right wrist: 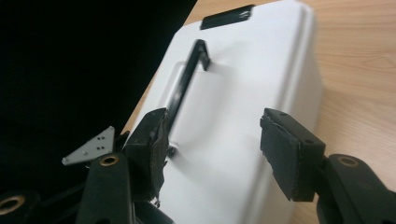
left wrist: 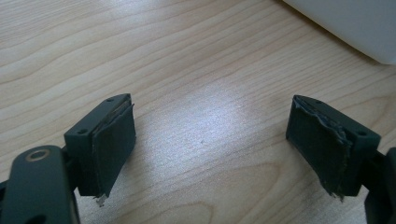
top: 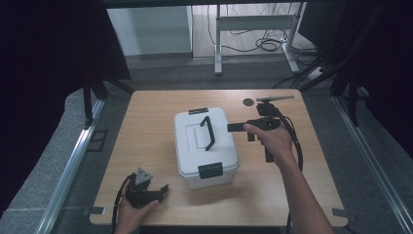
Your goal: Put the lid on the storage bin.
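Black padded jaws of my right gripper [right wrist: 210, 154] stand wide apart with nothing pressed between them; just beyond their pads lies the white box [right wrist: 243, 121], its black handle [right wrist: 187, 79] raised upright along the lid. Seen from above, my right gripper [top: 241, 127] sits just beside the box's [top: 207, 146] right edge, pointing at it. My left gripper [top: 163, 190] rests near the table's near-left corner, well apart from the other; its jaws are likewise spread, empty, over bare wood, with a corner of the box [left wrist: 355, 25] ahead to its right. Beneath both tools is a light wooden table [top: 146, 126] on grey carpet, dark curtains either side, a desk frame and cables beyond. Two black latches [top: 210, 170] clasp the lid. A round dark spot [top: 248, 102] lies beyond my right gripper; its nature is unclear. The box's far side is hidden.
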